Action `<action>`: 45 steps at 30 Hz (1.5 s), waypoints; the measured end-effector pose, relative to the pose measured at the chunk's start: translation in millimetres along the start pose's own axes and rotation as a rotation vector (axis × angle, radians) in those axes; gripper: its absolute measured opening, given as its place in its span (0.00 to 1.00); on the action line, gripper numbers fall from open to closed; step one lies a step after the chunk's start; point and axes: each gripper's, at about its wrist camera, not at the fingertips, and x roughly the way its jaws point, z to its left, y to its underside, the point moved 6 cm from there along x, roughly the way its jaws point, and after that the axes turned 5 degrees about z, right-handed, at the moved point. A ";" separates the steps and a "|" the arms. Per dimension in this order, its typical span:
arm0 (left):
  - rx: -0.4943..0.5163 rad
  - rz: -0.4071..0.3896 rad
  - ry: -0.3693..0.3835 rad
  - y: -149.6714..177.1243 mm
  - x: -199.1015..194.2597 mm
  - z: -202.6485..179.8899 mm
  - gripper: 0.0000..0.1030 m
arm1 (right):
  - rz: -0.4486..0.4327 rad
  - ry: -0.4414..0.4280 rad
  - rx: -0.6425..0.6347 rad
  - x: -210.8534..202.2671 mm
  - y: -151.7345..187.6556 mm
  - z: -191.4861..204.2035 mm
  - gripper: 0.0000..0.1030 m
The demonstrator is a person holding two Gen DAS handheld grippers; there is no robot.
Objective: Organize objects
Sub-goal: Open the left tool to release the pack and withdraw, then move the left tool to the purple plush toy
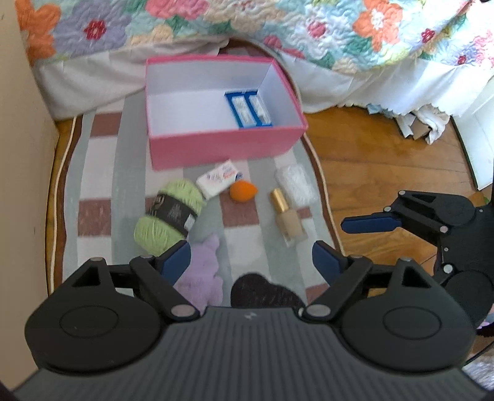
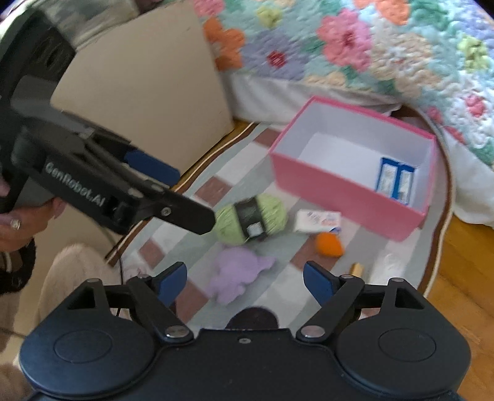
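An open pink box (image 1: 225, 148) stands on a striped rug and holds a blue packet (image 1: 248, 108). In front of it lie a green yarn ball (image 1: 168, 212), a white packet (image 1: 219, 179), an orange sponge (image 1: 242, 191), a gold-capped foundation bottle (image 1: 288, 220), a clear bag (image 1: 295, 185) and a purple plush (image 1: 202, 277). My left gripper (image 1: 250, 265) hovers open above the plush, holding nothing. In the right wrist view my right gripper (image 2: 245, 282) is open and empty over the plush (image 2: 237, 274), with the yarn (image 2: 251, 219) and box (image 2: 339, 191) beyond.
A bed with a floral quilt (image 1: 278, 27) runs behind the box. A beige panel (image 2: 148, 89) stands at the left. Wooden floor (image 1: 386, 160) lies right of the rug. A dark object (image 1: 262, 293) sits near the left gripper's base. A hand (image 2: 18, 225) grips the left tool.
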 end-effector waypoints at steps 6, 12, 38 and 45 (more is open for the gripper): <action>-0.067 0.053 0.007 22.5 26.5 20.3 0.85 | 0.058 -0.040 -0.024 28.1 12.6 13.9 0.84; -0.116 0.074 0.067 37.5 46.5 27.9 0.88 | 0.046 -0.044 0.051 49.6 20.4 4.5 0.84; -0.293 0.003 0.072 66.1 156.5 96.9 0.58 | -0.008 0.008 0.018 196.0 46.0 26.7 0.83; -0.267 -0.007 0.031 74.5 166.3 93.3 0.40 | -0.047 0.088 -0.038 208.8 58.4 33.2 0.66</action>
